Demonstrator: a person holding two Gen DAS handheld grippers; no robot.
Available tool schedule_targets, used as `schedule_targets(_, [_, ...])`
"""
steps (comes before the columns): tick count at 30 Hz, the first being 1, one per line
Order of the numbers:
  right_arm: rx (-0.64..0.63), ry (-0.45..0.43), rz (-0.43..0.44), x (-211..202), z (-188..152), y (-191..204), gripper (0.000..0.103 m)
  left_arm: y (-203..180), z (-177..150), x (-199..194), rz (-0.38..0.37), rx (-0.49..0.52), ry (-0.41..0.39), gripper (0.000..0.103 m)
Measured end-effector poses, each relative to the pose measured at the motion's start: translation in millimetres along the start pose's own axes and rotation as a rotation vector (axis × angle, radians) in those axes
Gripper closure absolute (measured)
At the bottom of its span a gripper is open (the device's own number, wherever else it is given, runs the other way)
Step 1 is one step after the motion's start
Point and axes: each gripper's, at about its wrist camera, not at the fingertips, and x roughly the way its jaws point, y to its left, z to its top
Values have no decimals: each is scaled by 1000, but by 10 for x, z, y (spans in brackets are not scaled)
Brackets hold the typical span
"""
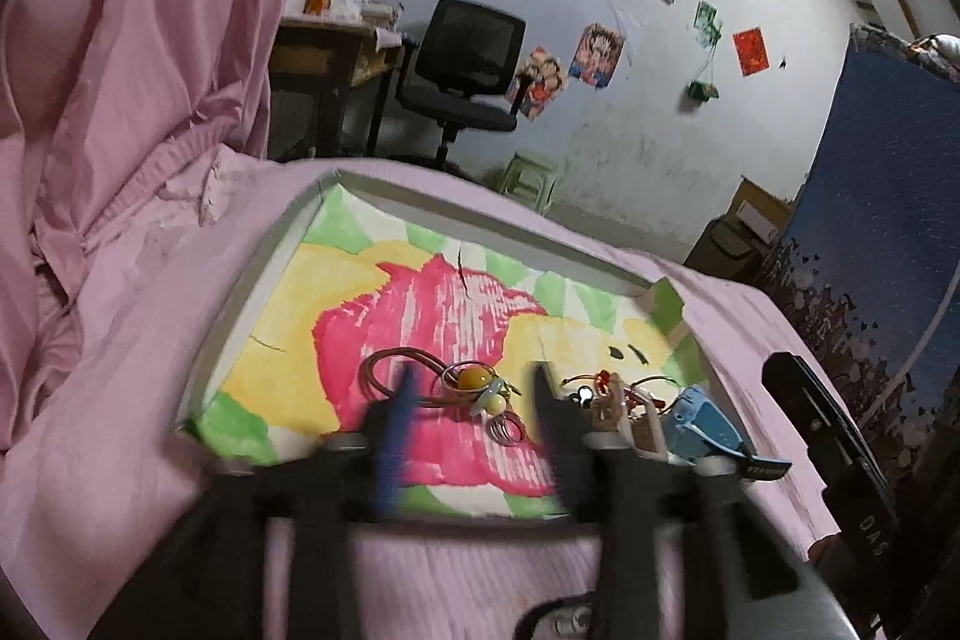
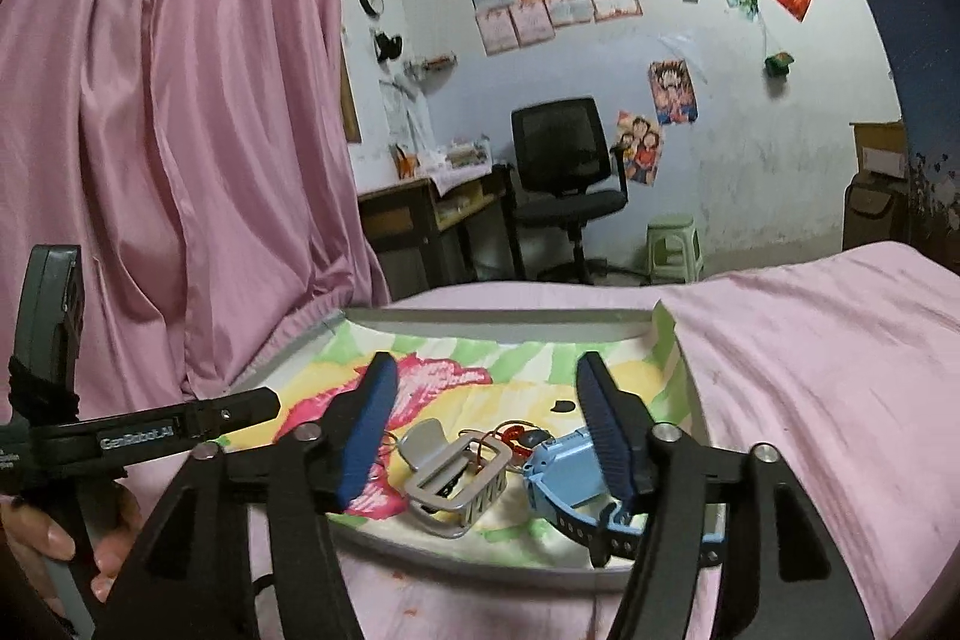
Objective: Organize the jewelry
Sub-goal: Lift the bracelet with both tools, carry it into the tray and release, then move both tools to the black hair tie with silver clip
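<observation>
Both my tools are open and hold nothing: the left tool (image 1: 474,394) hangs over the bead cord (image 1: 420,376), the right tool (image 2: 489,400) over the blue watch (image 2: 570,466). All lie tangled in the tray (image 2: 480,317) on the bed, so pulling one may drag others. The left view is blurry, so I might miss.

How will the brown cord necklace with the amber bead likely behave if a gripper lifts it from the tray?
The cord necklace lies in loose loops, so it is probably floppy and will dangle. Its round amber bead may swing or roll. It looks light.
</observation>
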Motion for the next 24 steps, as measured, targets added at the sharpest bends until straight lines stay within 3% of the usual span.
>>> schedule_targets(1, [-5,-8,-2,-51,-2,10,41,-8,-11,-60,4,2,-25,40])
schedule_targets(6, [-22,-35,-1,-271,-44,58,30,-27,-77,-311,-2,14,-69,40])
schedule_targets(13, [-53,-93,33,-617,-43,109,11,-63,-248,-677,12,71,-134,20])
schedule_targets(17, [-83,-93,39,-766,-83,166,8,-85,-372,-882,14,109,-169,9])
schedule_targets(24, [-137,-5,8,-926,-188,177,7,-107,-564,-1067,-12,154,-154,6])
